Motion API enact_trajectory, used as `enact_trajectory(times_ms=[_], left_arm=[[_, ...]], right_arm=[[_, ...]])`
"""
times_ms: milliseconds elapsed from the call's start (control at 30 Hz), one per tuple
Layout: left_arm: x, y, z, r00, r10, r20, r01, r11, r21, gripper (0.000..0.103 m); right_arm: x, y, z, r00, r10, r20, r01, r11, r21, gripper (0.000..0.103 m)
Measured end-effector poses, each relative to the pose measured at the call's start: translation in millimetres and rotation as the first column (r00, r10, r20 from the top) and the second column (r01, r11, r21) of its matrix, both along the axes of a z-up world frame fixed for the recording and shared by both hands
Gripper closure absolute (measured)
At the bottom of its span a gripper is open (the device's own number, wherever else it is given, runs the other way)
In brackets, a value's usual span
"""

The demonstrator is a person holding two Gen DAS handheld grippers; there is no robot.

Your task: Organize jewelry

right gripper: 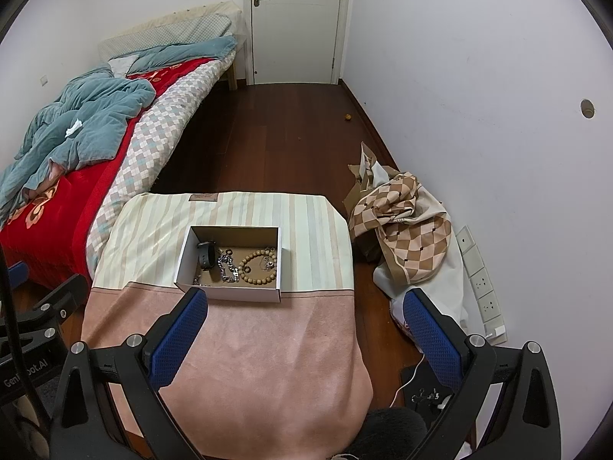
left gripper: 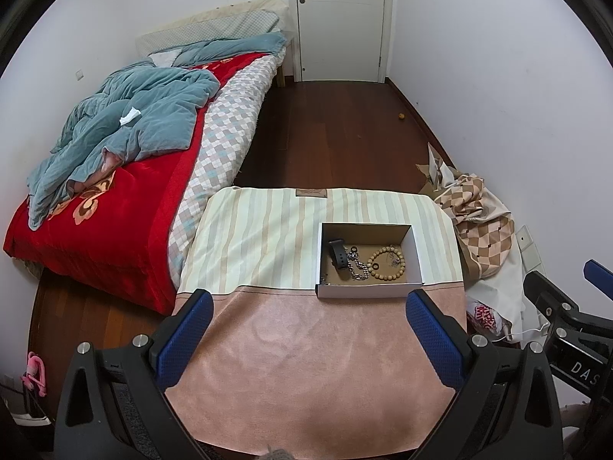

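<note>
- Left tongs (left gripper: 308,308) spread wide, empty, above the pink part of the tabletop (left gripper: 306,364), just short of the box (left gripper: 367,291).
- Right tongs (right gripper: 304,308) also wide and empty, left pad over the box's near left corner, right pad over the floor (right gripper: 268,134) past the tabletop's edge.
- Open and white, with long axis running left to right across the striped cloth.
- Inside, from left: watch (left gripper: 338,253) lying front to back, chain (left gripper: 358,268) slanting beside it, bead bracelet (left gripper: 386,262) in a flat ring at right, small rings (left gripper: 353,249) scattered among them.
- Bed (left gripper: 115,199) at left, door (left gripper: 341,19) at back.
</note>
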State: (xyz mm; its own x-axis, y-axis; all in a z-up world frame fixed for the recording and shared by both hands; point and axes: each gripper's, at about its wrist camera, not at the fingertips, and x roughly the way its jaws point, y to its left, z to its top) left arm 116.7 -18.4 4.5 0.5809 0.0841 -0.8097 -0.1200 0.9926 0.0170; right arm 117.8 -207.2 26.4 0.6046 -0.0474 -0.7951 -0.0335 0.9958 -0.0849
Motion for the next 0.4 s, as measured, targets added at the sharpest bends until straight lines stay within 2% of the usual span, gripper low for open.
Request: enact_trajectory(times_ms=[400], left_arm=[[-1.0,-1.5,1.1,1.0,-0.004,0.01,0.004,1.0,-0.003,0.0]], right_arm=[[-0.1,-2.5,0.5,1.0,0.001,-0.004,-0.001,1.0,0.001,0.0]])
